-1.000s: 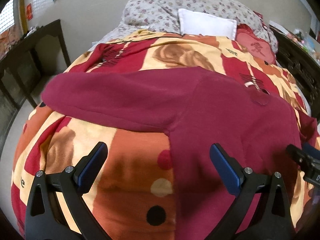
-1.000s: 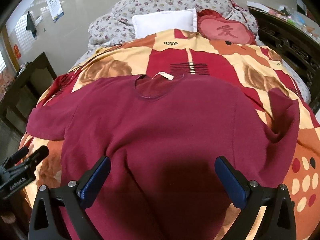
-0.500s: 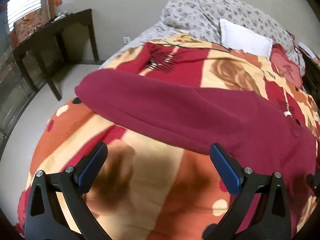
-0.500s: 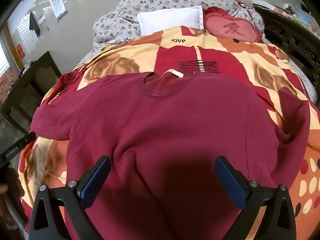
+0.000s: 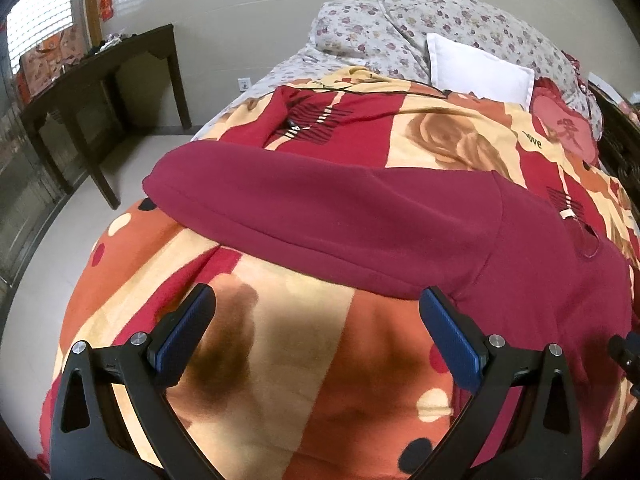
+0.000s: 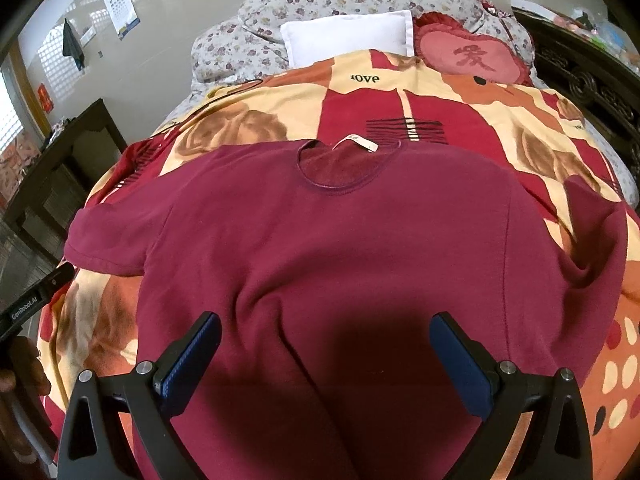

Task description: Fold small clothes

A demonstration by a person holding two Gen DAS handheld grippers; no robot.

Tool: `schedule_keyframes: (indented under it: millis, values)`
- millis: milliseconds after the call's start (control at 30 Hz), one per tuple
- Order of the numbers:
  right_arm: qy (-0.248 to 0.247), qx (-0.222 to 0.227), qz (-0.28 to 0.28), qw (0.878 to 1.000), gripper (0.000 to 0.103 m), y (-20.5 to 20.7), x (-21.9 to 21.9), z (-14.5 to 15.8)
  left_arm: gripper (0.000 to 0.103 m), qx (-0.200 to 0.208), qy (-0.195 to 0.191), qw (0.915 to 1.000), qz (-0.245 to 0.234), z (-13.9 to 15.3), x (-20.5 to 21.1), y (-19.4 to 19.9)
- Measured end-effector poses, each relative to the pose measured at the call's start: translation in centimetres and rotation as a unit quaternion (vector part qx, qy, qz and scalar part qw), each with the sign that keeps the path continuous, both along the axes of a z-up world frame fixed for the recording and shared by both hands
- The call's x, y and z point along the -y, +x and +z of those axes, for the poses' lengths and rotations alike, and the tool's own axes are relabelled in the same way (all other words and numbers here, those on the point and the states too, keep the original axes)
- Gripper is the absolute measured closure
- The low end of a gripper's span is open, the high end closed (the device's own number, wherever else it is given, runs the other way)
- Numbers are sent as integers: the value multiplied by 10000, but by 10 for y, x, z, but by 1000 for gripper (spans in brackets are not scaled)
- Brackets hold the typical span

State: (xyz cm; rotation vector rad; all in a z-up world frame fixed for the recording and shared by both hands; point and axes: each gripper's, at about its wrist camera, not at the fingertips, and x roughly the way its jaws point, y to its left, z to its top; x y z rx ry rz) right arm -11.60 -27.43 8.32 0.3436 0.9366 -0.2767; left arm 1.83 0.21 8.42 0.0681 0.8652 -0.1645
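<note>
Daylight from window (image 5: 36,20); dark shadow on shirt (image 6: 360,360); fisheye-warped edges

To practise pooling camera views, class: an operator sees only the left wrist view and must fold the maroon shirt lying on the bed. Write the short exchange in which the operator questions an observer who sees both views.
Operator: My left gripper faces one flat sleeve. How does the other sleeve lie?
Observer: The other sleeve is rumpled, with its end turned up rather than flat on the blanket.
Operator: Is the right gripper holding the shirt?
Observer: No. It is open and empty, above the lower part of the shirt.
</note>
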Motion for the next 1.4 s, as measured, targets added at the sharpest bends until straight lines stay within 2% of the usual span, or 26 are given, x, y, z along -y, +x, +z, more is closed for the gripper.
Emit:
schedule_keyframes:
  millis: [133,233,333,433,500,567,633,700,800,867,933,1000,1067,1133,1267,1400]
  values:
    - [81,-34,22,10000,0,4,-2,-5,1,-24,-35,10000,69,-1,-6,6]
    - [148,-56,92,9998,0,7,-5,-8,1,-78,-223,9996,175,-1,-25,19]
    - [218,-99,175,9996,0,10,-8,-12,1,-142,-658,9963,540,-1,-55,39]
    - [340,-151,242,9990,0,13,-10,-15,2,-238,-1154,9876,1036,-5,-91,61]
    - [454,-155,266,9985,0,14,-10,-15,3,-179,-1064,9860,1272,-6,-107,72]
    - [548,-109,311,9980,0,16,-12,-15,6,-148,-898,9871,1316,-9,-116,84]
    - [550,-55,385,9977,0,18,-15,-13,15,-260,-899,9854,1419,-14,-127,96]
    - [512,-62,450,9977,0,22,-20,-11,18,-471,-1205,9812,1434,-22,-136,111]
    - [508,-92,567,9971,0,29,-26,-10,25,-652,-1468,9751,1526,-33,-142,125]
    - [484,-119,623,9968,0,31,-29,-10,29,-809,-1736,9675,1653,-42,-148,135]
    - [470,-139,666,9966,0,33,-32,-11,44,-897,-2009,9593,1770,-49,-153,140]
    - [474,-148,667,9965,0,34,-32,-11,55,-913,-2138,9552,1829,-54,-155,143]
    - [497,-159,656,9965,0,35,-31,-12,65,-895,-2130,9559,1814,-57,-152,145]
    - [530,-170,640,9964,0,35,-30,-12,87,-839,-1998,9600,1774,-56,-149,146]
    - [599,-135,607,9963,0,32,-28,-11,94,-649,-2053,9595,1815,-41,-150,137]
    - [636,-91,548,9964,0,28,-23,-11,95,-195,-2063,9662,1534,-6,-143,120]
